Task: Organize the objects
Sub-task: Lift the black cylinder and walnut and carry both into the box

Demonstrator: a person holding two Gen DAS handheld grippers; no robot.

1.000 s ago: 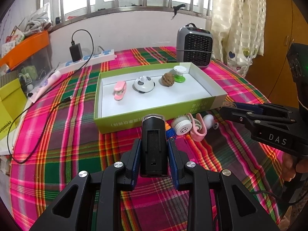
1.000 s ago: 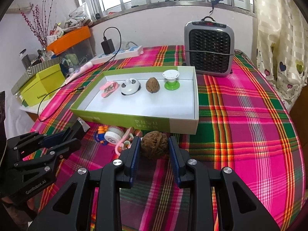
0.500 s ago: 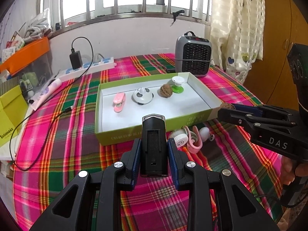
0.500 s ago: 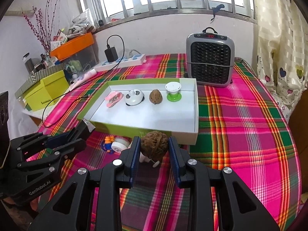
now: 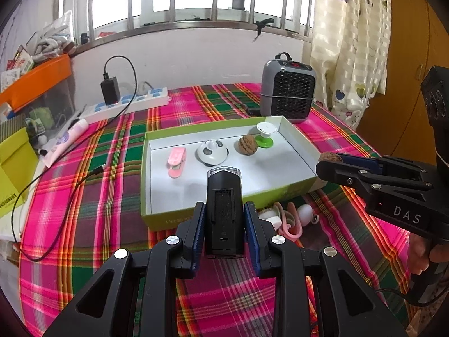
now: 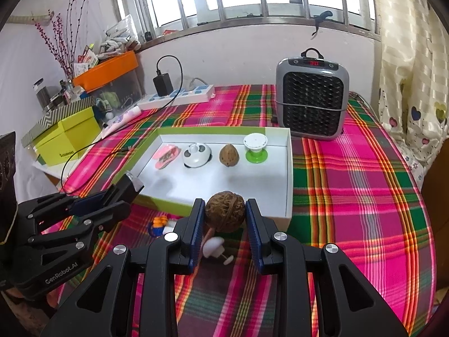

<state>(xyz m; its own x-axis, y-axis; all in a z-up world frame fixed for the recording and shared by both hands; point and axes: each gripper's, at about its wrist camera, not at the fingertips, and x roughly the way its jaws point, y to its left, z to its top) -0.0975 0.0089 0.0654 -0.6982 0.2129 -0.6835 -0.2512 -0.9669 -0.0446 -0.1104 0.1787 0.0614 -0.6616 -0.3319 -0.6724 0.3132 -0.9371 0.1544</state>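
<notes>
Plaid cloth (image 6: 350, 185) in pink and green covered the table under both my grippers. Nearest me, my left gripper (image 5: 224, 224) was clamped on a black boxy device (image 5: 224, 210), standing upright between the blue pads (I could not tell what it was; a lamp, perhaps). My right gripper (image 6: 224, 220) was closed on a brown walnut (image 6: 224, 214), held above the near rim of the green-walled tray (image 6: 289, 168).

On the cloth just below, at six o'clock of the tray, loose bits waited: a white peg-like piece (image 6: 214, 247), a small orange-and-blue toy (image 6: 157, 224) and a pink looped thing (image 5: 289, 221).

Inside the tray, along its far wall, stood a row: a pink clip (image 6: 166, 154) at nine o'clock, a white rounded gadget (image 6: 196, 154), a second walnut (image 6: 228, 154) and a green-footed white stand (image 6: 255, 148) toward three o'clock. Beyond the tray, at one o'clock, sat a grey heater (image 6: 311, 98); at eleven, a power strip (image 6: 179, 97) with its charger.

I judged the risks plain: the walnut is round and hard, so a slack grip could let it drop, roll and knock the row. My two grippers were near each other over the same rim, and could collide if both went in at once. The tall device might topple if set down tilted.
</notes>
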